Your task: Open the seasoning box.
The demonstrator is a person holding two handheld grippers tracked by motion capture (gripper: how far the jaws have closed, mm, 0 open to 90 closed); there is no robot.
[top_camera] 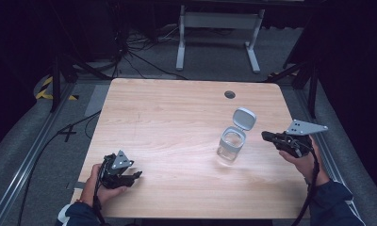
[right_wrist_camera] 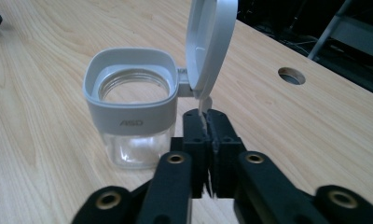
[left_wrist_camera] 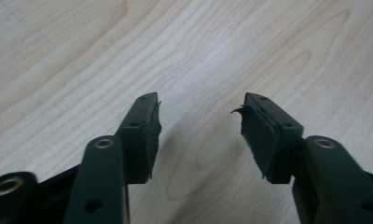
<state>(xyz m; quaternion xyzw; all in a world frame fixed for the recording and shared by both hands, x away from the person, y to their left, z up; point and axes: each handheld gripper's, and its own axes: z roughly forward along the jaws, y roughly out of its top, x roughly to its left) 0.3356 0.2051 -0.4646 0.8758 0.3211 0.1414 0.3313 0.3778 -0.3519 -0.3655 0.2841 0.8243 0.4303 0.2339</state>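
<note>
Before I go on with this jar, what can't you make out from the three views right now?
- Whether the jar holds anything: glare and clear glass blur its bottom in the right gripper view; too small in the high view.
- Whether the right tool pinches the lid tab: the pads hide the contact.
- What lies ahead of the left tool: its view ends on bare table.

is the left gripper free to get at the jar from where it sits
Probably yes. The left gripper is open and holds nothing, and bare table lies between it and the jar. The right gripper sits on the jar's far side, off that path.
</note>
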